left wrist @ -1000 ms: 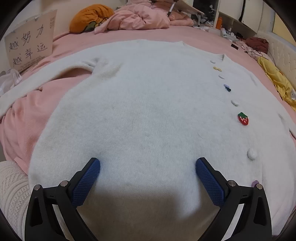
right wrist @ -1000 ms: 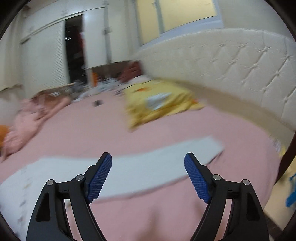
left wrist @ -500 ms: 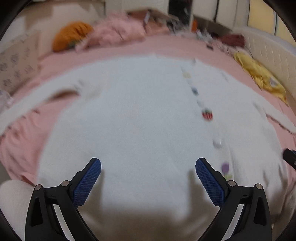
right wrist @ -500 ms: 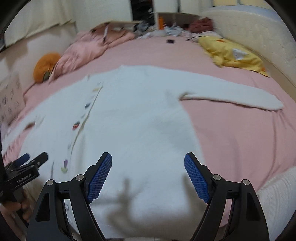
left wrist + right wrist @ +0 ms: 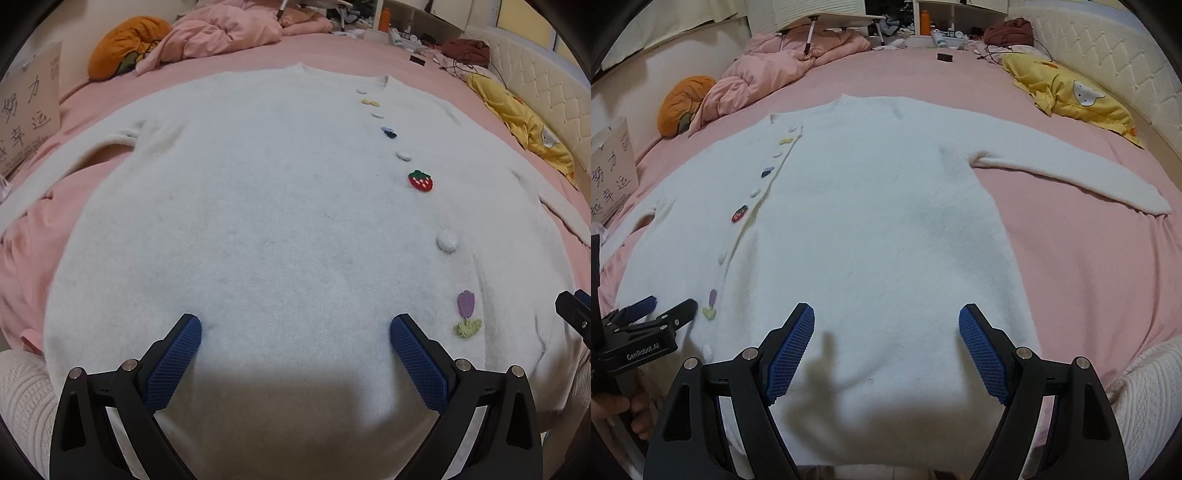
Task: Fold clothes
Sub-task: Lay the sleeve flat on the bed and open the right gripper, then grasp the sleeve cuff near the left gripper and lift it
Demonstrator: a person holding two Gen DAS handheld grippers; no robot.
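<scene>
I have both tongs spread wide and empty, the left tongs (image 5: 295,354) and right tongs (image 5: 886,350) poised over the bottom hem of the white cardigan (image 5: 871,206). It lies flat and buttoned on the pink bed (image 5: 1089,258), sleeves (image 5: 1071,173) out to each side. It looks fluffy, light and floppy, so I'd pinch a sleeve cuff or hem corner.

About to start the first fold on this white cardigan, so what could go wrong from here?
1. The crocheted strawberry and tulip on the white cardigan could snag a fingertip.
2. The left gripper and right gripper are both open near the hem; they might pinch the pink sheet too.
</scene>
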